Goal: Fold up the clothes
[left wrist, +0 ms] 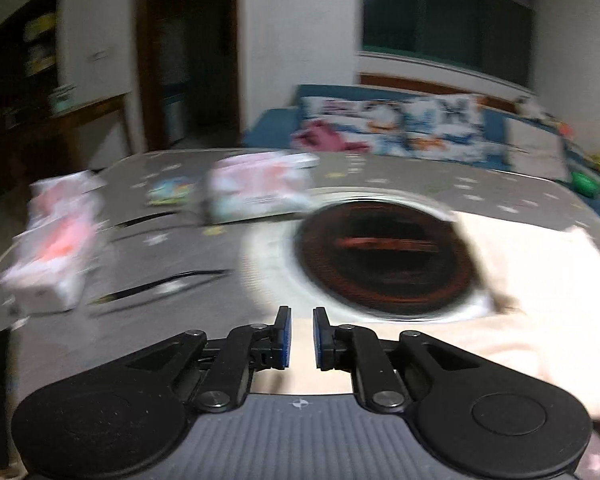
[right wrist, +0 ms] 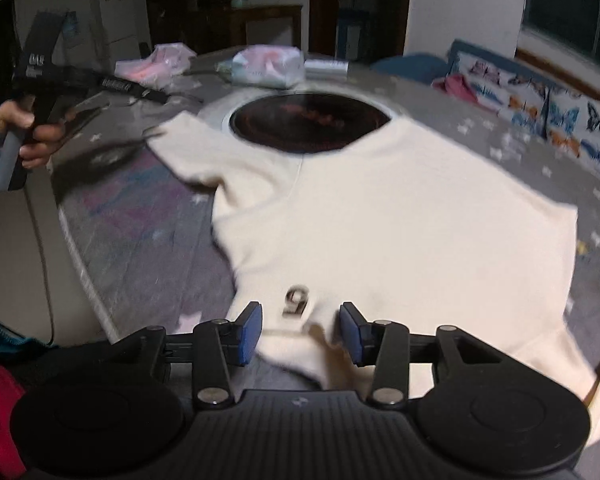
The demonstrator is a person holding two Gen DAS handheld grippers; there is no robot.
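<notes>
**Cream sweater lying flat; both grippers holding nothing**

Right wrist view: the cream sweater (right wrist: 380,208) lies spread on the grey star-patterned surface (right wrist: 140,248), its far edge overlapping the round dark hotplate (right wrist: 308,120). One sleeve extends to the left toward the hotplate rim. A dark mark shaped like a "9" sits near the sweater's near edge, between the pads. The right gripper (right wrist: 300,332) hangs just above that edge, jaws wide apart, nothing between them. Only this view shows the left gripper (right wrist: 156,96) from outside, held in the person's hand (right wrist: 32,136) above the surface's left side, apart from the sweater.

Left wrist view: heavily blurred. The left gripper (left wrist: 302,338) has jaws parted by a narrow gap, empty. The sweater (left wrist: 540,280) appears only at right, beside the hotplate (left wrist: 384,256). Pink-and-white plastic packs (left wrist: 260,188) lie beyond.
</notes>
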